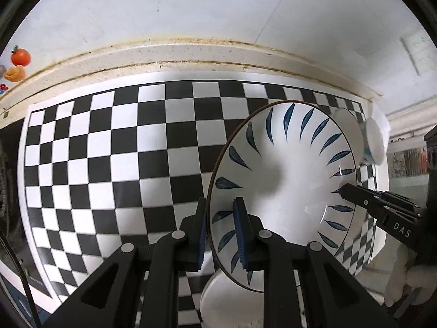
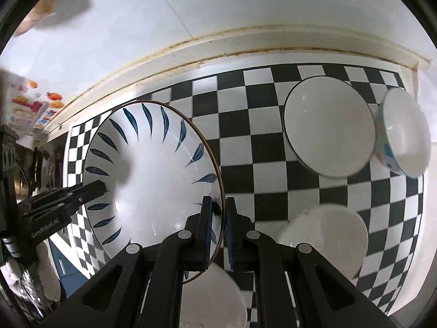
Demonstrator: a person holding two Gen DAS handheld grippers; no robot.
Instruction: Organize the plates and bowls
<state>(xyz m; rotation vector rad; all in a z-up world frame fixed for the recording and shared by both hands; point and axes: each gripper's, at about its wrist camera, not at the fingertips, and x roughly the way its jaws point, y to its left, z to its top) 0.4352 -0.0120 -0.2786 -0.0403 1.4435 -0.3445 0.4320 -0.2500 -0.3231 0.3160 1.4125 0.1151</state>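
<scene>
A white plate with blue leaf marks (image 1: pixel 286 191) (image 2: pixel 153 180) hangs above the checkered mat, held by both grippers. My left gripper (image 1: pixel 221 235) is shut on the plate's left rim, and its tip (image 2: pixel 92 188) shows in the right wrist view. On the opposite rim my right gripper (image 2: pixel 220 229) is shut, and it reaches in from the right (image 1: pixel 352 194) in the left wrist view. A white bowl with a dark rim (image 2: pixel 327 125) and a bowl with blue marks (image 2: pixel 404 134) stand at the mat's far right. Two plain white dishes (image 2: pixel 322 235) (image 2: pixel 213 295) lie below the plate.
The black-and-white checkered mat (image 1: pixel 123 164) covers the counter up to a stained raised back edge (image 1: pixel 191 52) and the white wall. Orange fruit pictures (image 1: pixel 20 57) sit at the far left. Dark clutter (image 2: pixel 16 191) lies past the mat's left end.
</scene>
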